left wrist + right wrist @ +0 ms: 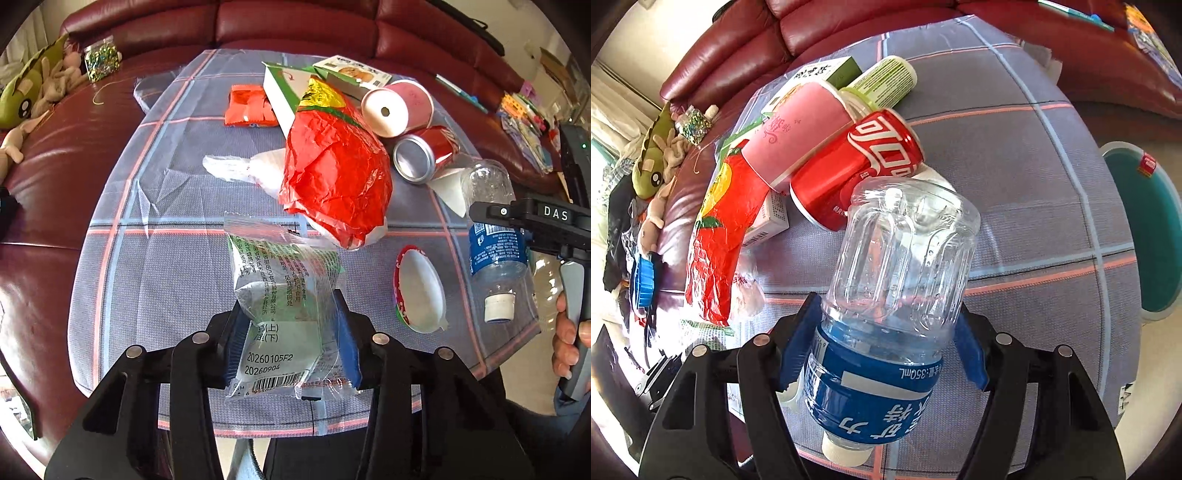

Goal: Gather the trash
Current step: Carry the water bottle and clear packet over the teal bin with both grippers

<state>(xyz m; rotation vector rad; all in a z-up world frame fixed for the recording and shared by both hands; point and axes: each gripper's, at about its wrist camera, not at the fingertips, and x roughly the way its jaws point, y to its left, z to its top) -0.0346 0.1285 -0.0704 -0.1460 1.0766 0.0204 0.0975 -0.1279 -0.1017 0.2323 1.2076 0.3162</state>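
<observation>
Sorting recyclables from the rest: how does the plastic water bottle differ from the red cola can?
The water bottle is clear plastic with a blue label; the cola can is opaque red metal. The bottle sits between the right tool's blue pads, cap toward the camera; the can lies on the checked cloth among other trash, ungripped. The bottle still has its white cap. Both look empty.

A dark red leather sofa (303, 26) is curving around the table's checked cloth (155, 258) (daylight is glaring off both), with plush toys (33, 92) lying on its seat.
</observation>
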